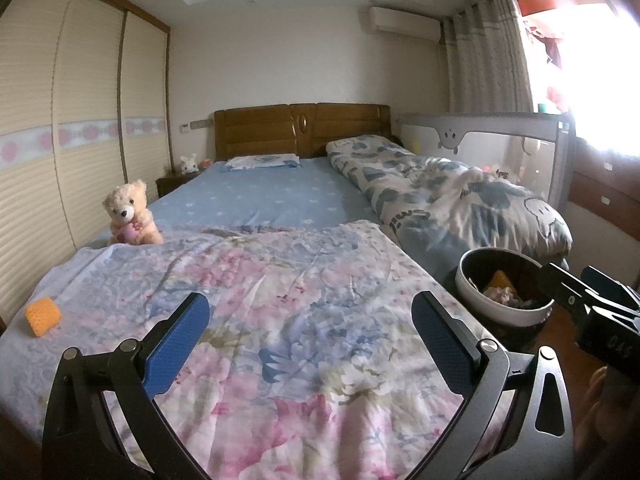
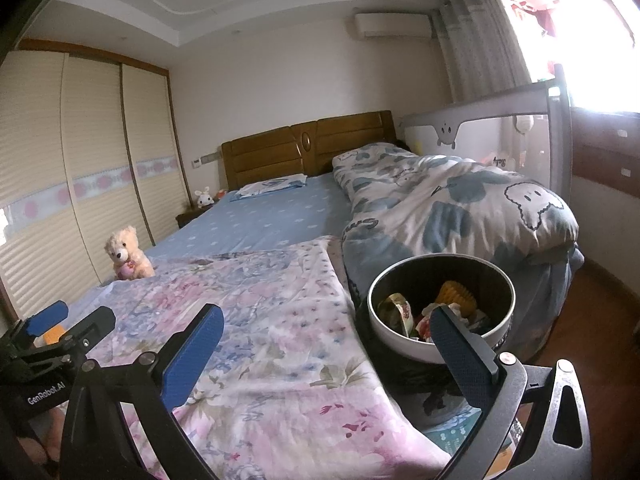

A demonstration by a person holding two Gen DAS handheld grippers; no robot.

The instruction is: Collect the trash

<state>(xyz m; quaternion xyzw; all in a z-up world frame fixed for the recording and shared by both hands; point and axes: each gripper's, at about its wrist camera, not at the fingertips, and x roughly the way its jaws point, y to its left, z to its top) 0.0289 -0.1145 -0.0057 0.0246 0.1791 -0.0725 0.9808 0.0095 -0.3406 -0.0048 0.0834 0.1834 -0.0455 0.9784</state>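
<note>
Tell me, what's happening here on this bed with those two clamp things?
A person is tidying trash off the bed with a hand-held gripper in each hand. Both the left gripper and the right gripper are open and hold nothing. The round bin beside the bed already has crumpled scraps and a yellow piece in it. One orange piece lies on the floral cover, near the left edge.

We see the room from two cameras held low over the foot of the bed (image 1: 280, 200), both facing the headboard (image 1: 302, 130). The left view sits close above the floral blanket (image 1: 260, 300). The right view looks from further right, nearer the bin (image 2: 400, 340). Both share the bed, bin and wardrobe (image 2: 80, 160).
</note>
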